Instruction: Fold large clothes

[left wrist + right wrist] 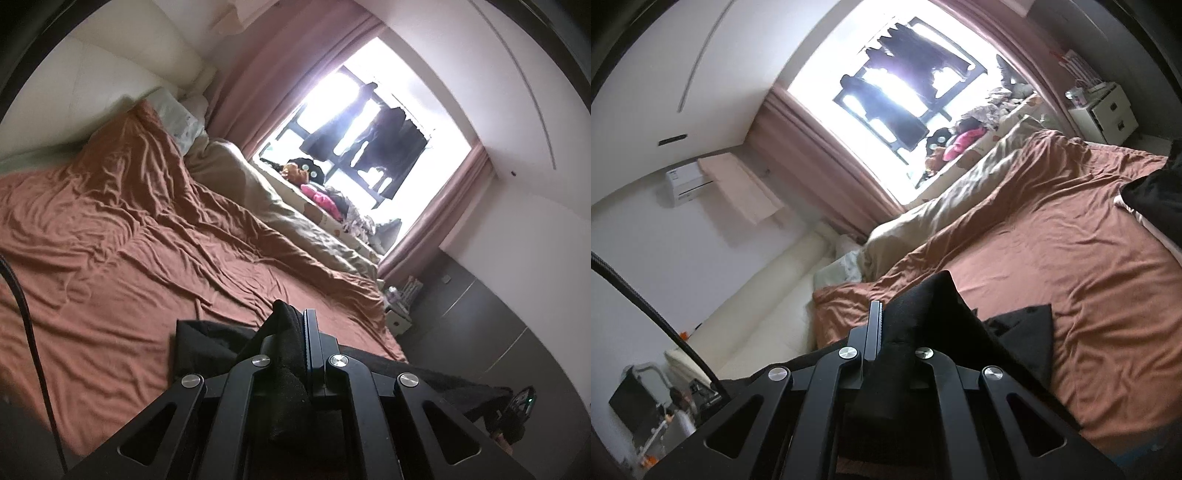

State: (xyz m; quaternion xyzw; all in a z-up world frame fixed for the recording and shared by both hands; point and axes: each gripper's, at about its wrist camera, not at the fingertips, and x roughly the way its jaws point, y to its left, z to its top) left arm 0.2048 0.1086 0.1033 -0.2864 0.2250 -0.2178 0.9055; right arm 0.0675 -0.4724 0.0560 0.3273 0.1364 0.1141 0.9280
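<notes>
Bed (pixel 147 240): black garment (pixel 284 339) between jaws.

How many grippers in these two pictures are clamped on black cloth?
2. The left gripper pinches a bunched fold of the black fabric garment above the rust-brown bedsheet; the right gripper pinches another peak of it. None seems hidden.

- You're in a home bedroom: a wide bed (pixel 155 236) with a rumpled rust-brown sheet fills most of both views.
- Along its far edge you see a beige duvet (pixel 964 184), pink curtains (pixel 295 66) and a bright window (pixel 849 66).
- A white bedside cabinet (pixel 1104 110) stands near the bed's corner.
</notes>
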